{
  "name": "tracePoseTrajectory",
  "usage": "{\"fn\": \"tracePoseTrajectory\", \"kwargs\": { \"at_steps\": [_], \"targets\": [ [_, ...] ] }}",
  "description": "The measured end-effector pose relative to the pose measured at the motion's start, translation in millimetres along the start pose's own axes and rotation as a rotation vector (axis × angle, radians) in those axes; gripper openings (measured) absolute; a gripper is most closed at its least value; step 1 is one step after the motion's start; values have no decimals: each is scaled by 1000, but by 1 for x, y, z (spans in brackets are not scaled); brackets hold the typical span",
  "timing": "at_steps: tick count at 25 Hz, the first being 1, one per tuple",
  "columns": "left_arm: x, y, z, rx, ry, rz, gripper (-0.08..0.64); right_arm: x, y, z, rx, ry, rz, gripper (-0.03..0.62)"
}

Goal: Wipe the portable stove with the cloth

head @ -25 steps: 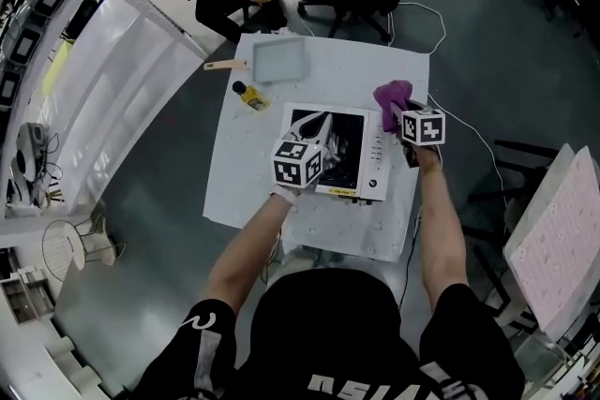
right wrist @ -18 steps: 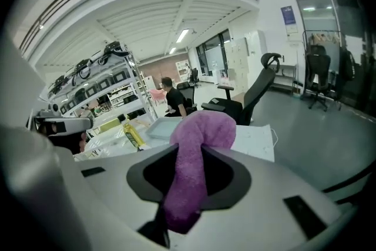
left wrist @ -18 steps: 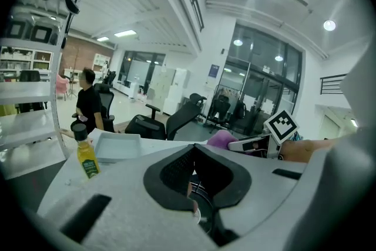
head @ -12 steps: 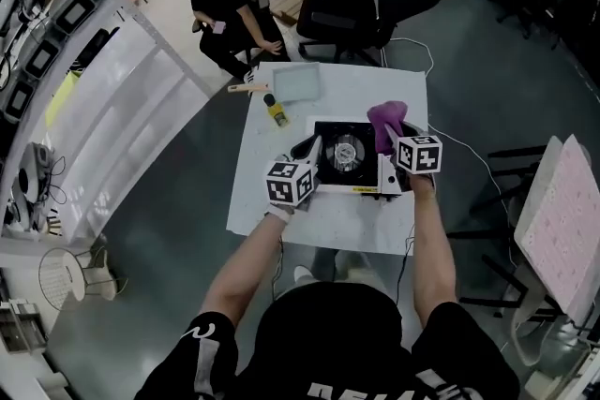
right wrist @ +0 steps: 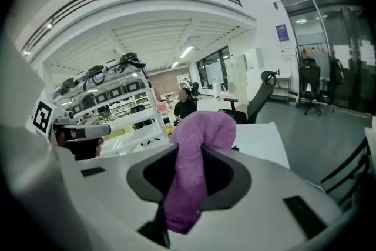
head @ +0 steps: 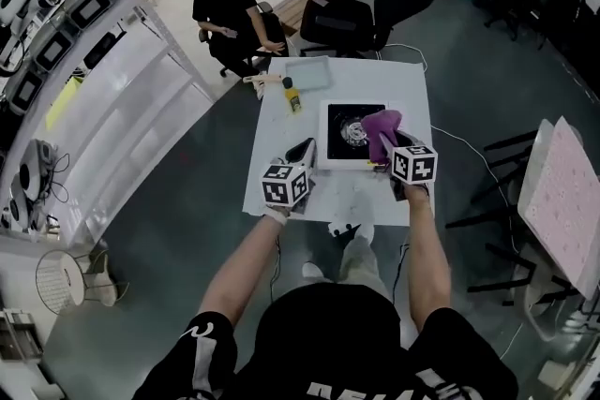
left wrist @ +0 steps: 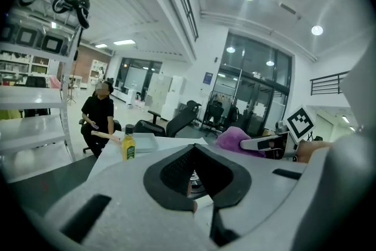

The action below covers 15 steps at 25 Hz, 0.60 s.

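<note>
The portable stove [head: 331,155], white with a black top and a round burner, sits on the white table [head: 408,80]. My right gripper [head: 384,149] is shut on the purple cloth [head: 382,126] above the stove's right front part; in the right gripper view the cloth [right wrist: 197,144] bulges up between the jaws of my right gripper [right wrist: 187,179]. My left gripper [head: 302,153] hovers over the table's near left part, just left of the stove. Its jaws stand slightly apart with nothing between them, as the left gripper view shows around my left gripper [left wrist: 192,180], where the cloth [left wrist: 232,138] appears at the right.
A yellow bottle [head: 292,96] [left wrist: 128,146], a grey tray [head: 309,72] and a wooden-handled tool [head: 262,80] lie at the table's far left. A seated person [head: 225,14] and office chairs [head: 342,14] are beyond it. Shelving [head: 94,61] runs along the left.
Both grippers have drawn back toward the table's near edge and risen. The left gripper has come off the stove top. The cloth stays in the right gripper.
</note>
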State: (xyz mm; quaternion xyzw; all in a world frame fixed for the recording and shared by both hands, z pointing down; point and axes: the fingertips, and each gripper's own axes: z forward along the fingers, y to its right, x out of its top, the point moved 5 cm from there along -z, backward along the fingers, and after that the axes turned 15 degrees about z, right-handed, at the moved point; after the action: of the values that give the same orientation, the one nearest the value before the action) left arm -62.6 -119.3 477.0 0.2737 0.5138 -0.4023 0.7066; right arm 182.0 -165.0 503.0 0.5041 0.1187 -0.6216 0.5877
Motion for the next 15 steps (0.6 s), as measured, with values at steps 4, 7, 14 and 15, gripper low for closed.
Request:
{"fn": "tracePoseTrajectory", "kwargs": {
  "at_steps": [4, 7, 14, 15],
  "targets": [
    [-8, 6, -32, -3, 10, 5, 6, -22, -21, -24, -2, 12, -3, 101],
    [-12, 9, -50, -5, 13, 7, 6, -34, -33, -38, -4, 18, -1, 101],
    [-15, 18, -69, -19, 27, 13, 6, -49, -46, -55, -7, 27, 0, 101],
    [-15, 19, -70, -21, 27, 14, 6, -50, -46, -57, -8, 27, 1, 101]
  ]
}}
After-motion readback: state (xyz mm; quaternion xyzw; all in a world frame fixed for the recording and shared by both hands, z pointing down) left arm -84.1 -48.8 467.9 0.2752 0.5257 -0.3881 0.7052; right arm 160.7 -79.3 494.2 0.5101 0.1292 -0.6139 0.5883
